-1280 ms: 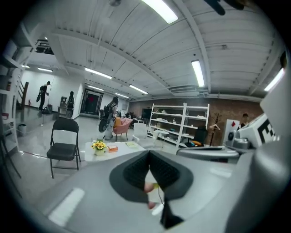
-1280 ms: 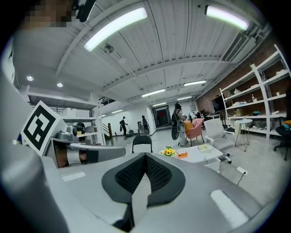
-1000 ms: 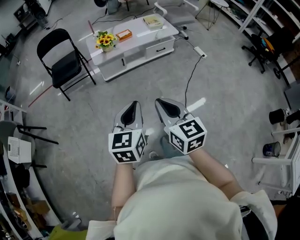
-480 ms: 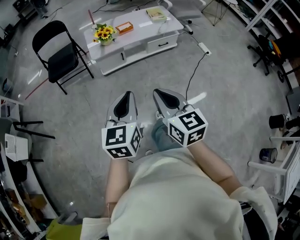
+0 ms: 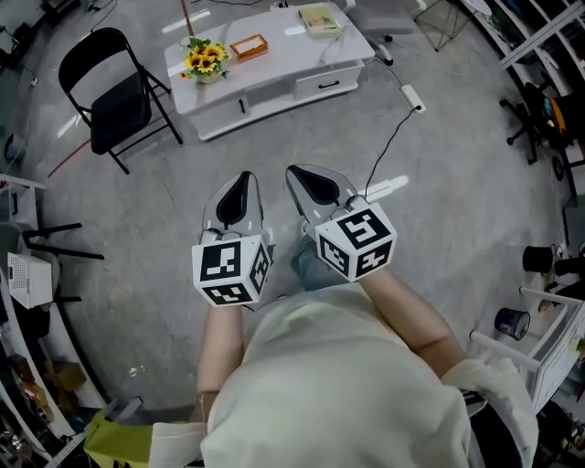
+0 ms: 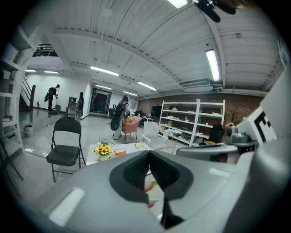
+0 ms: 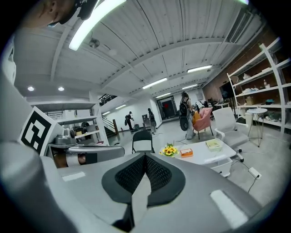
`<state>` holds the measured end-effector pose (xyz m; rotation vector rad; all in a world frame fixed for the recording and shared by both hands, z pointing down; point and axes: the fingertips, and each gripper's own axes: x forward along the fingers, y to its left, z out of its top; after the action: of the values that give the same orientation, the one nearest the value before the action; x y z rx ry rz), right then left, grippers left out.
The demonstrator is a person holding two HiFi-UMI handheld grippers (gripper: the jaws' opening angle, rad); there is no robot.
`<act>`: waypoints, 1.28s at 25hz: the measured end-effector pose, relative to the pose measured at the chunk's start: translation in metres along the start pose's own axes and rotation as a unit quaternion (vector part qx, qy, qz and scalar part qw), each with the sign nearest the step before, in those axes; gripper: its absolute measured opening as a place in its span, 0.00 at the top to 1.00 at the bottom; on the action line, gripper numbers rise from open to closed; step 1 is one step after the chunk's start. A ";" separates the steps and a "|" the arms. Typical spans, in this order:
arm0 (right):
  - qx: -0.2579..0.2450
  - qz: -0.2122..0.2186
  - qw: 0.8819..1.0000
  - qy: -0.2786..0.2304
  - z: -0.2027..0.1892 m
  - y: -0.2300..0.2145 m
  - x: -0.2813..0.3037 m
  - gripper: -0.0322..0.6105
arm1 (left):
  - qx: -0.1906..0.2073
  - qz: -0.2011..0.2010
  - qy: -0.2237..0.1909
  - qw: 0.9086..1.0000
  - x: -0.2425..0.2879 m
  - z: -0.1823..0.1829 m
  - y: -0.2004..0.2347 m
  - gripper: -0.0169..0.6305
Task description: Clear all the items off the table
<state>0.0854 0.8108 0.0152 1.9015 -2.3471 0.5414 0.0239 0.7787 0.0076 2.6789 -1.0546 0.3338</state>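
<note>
1. Underfoot, grey concrete floor (image 5: 439,210) of a wide hall, under a white ribbed ceiling (image 7: 150,50) with strip lights (image 6: 212,63); white shelving (image 6: 195,120) along one side.
2. Well ahead of both grippers, a low white desk (image 5: 283,55) with drawers (image 5: 320,87) in its front.
3. On the desk and untouched: yellow flowers (image 5: 204,59) at the left end, an orange box (image 5: 249,46) just beside them, a book (image 5: 321,19) at the right end.
4. Left of the desk, a black folding chair (image 5: 119,96); to its right, a power strip (image 5: 413,97) lying on the floor with a dark cable (image 5: 388,151) trailing from it.
5. Closed tight, pads pressed together with nothing between them: left gripper (image 5: 240,178), aimed toward the desk and well short of it.
6. Closed just as tightly and equally empty: right gripper (image 5: 300,174), held just beside the left one above bare floor, also aimed at the desk.
</note>
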 end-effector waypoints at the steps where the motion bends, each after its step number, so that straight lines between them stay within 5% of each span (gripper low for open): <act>1: -0.001 0.005 1.000 0.002 0.003 -0.005 0.005 0.95 | -0.002 0.003 0.000 1.000 0.008 0.003 0.001 0.96; 20: -0.020 0.073 0.997 0.011 0.049 -0.113 0.079 0.95 | -0.024 0.064 -0.017 0.997 0.137 0.044 0.005 0.96; 32: -0.014 0.076 0.997 0.009 0.055 -0.148 0.080 0.95 | -0.027 0.076 -0.015 0.997 0.161 0.048 -0.006 0.96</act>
<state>0.2178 0.6934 0.0186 1.7084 -2.4891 0.5329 0.1488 0.6658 0.0098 2.5711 -1.2613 0.2887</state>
